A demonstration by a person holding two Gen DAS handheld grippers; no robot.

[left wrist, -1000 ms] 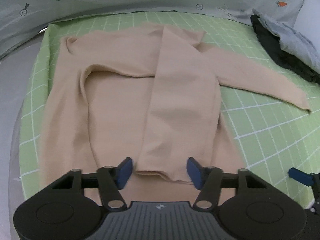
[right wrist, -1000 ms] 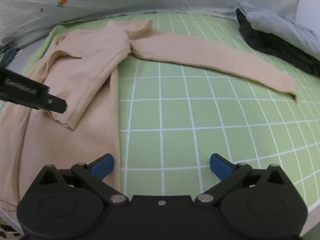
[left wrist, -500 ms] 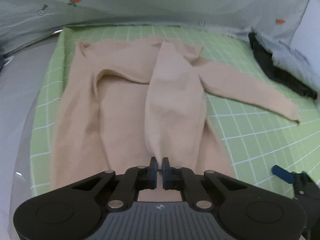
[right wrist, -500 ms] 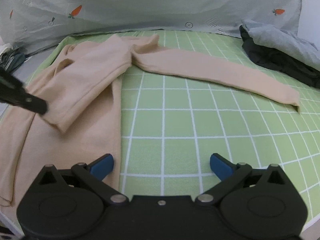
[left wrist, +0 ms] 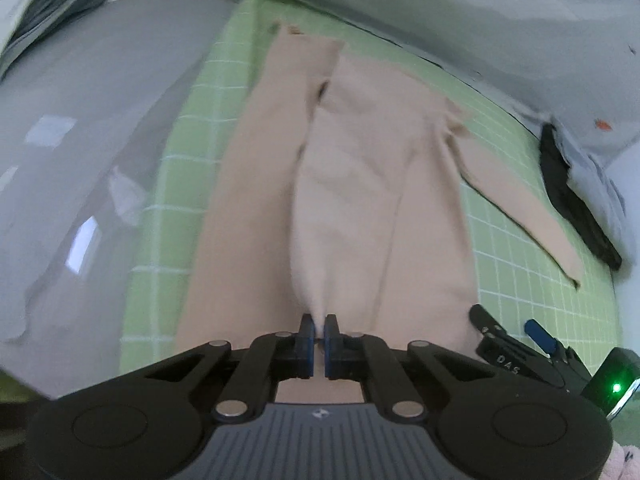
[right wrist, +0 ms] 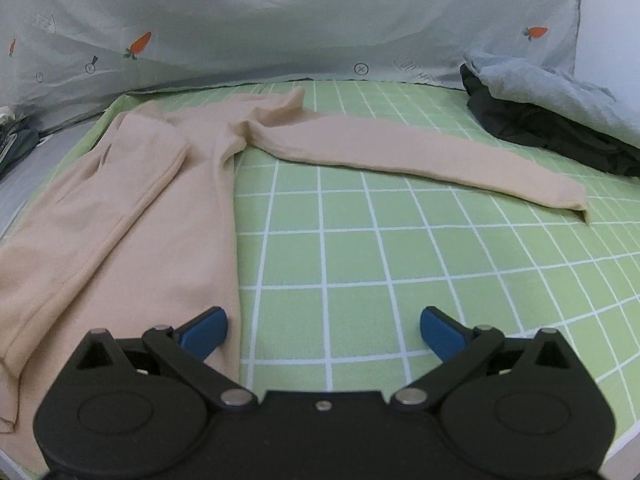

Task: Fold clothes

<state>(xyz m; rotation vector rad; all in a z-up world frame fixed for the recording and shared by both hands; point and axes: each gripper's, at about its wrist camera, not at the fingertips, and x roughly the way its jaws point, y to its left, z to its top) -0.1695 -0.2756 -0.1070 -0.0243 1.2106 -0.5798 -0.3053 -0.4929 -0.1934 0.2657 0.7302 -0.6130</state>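
So the surface is a lime green mat with a white grid (right wrist: 400, 264) covering pretty much the whole bench. Along the far side there's a pale grey sheet with little orange carrots printed on it (right wrist: 280, 20), hanging like a backdrop. Far right corner has a black garment (right wrist: 552, 136) bunched up with a light grey-blue cloth (right wrist: 540, 88) lying on top of it.

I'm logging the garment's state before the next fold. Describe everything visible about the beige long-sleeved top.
The beige top is a thin, soft, stretchy-looking knit lying on the green grid mat. One sleeve is folded across the body, and its cuff is pinched in the shut left gripper, the fabric drawn to a point there. The other sleeve lies outstretched flat on the mat, cuff toward the dark clothes pile. The open right gripper hovers at the hem edge.
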